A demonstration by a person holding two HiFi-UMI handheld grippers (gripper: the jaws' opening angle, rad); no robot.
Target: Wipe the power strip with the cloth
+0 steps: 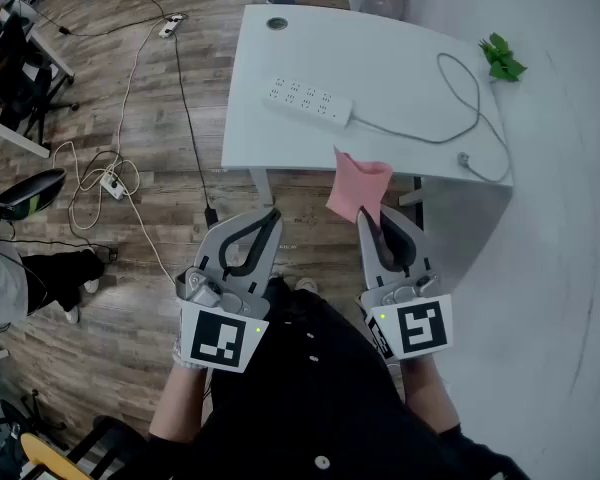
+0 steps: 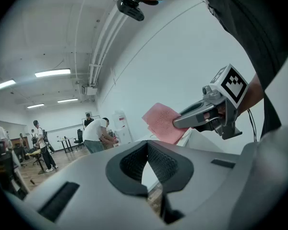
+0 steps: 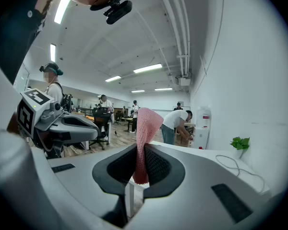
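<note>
A white power strip (image 1: 308,99) lies on the white table (image 1: 400,58), its grey cable (image 1: 450,118) looping off to the right. Both grippers hang in front of the table's near edge, above the floor. My right gripper (image 1: 368,215) is shut on a pink cloth (image 1: 358,186), which stands up from its tips. In the right gripper view the cloth (image 3: 146,126) is pinched between the jaws of the right gripper (image 3: 138,152). My left gripper (image 1: 270,216) is shut with nothing in it. In the left gripper view, past the left gripper (image 2: 146,150), the cloth (image 2: 162,122) shows.
A small green plant (image 1: 502,58) sits at the table's far right corner, and a round cable port (image 1: 277,23) at its far left. Cables and another power strip (image 1: 112,181) lie on the wooden floor to the left. People (image 3: 175,123) stand far off in the room.
</note>
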